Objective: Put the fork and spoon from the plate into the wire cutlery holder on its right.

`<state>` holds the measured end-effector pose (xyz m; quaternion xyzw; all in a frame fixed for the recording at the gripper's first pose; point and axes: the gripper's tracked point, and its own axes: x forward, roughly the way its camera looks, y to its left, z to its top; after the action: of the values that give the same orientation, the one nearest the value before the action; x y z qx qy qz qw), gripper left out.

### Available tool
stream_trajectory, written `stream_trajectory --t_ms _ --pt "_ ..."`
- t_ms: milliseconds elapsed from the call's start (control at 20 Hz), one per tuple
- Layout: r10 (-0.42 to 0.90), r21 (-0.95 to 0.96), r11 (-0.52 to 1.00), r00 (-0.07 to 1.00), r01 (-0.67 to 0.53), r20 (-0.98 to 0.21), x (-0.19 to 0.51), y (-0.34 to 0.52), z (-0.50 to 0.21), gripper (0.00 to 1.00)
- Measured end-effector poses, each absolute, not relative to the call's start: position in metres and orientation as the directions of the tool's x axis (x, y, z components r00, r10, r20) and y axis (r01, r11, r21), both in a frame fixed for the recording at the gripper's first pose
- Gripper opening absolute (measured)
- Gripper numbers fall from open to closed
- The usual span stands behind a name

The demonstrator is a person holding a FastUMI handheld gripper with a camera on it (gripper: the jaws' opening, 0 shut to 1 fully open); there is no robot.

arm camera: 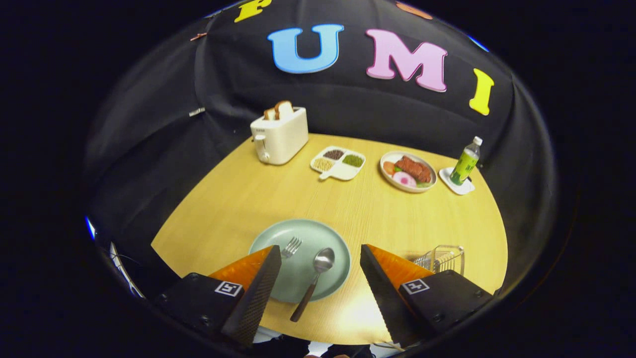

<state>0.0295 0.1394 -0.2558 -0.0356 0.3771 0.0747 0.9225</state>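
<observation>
Gripper view: gripper (320,253) fingers wide apart, holding nothing; spoon (314,281) lies between them on the plate (298,243), handle toward us, fork (291,246) probably half-hidden behind the left finger; holder (442,258) beyond the right.

Single fisheye cam riding on the gripper (320,253), looking forward along its two fingers and tilted down onto the table (238,199) from above its near edge. Fingers spread wide, nothing gripped. Plate (303,286) close, between the fingers and just ahead of them, with the spoon (315,278) in the gap. Holder (442,258) just beyond the right finger. Toaster (279,134), tray (339,162), food plate (408,171) and bottle (466,161) sit far beyond, near the table's back edge.
</observation>
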Motion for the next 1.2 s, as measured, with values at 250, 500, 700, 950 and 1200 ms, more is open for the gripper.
stream_trajectory --t_ms 250,500,700,950,1200 --pt "0.067 -0.06 0.978 0.568 -0.202 -0.821 0.016 0.146 -0.314 0.94" --pt "0.043 -0.05 0.98 0.45 -0.191 -0.892 0.01 0.148 -0.352 0.87" --pt "-0.007 -0.101 0.97 0.391 -0.221 -0.92 0.01 0.14 -0.375 0.7" --pt "-0.025 -0.091 0.976 0.31 -0.199 -0.95 0.009 0.141 -0.394 0.55" --pt "0.002 -0.036 0.986 0.227 -0.164 -0.974 0.002 0.145 -0.403 0.31"
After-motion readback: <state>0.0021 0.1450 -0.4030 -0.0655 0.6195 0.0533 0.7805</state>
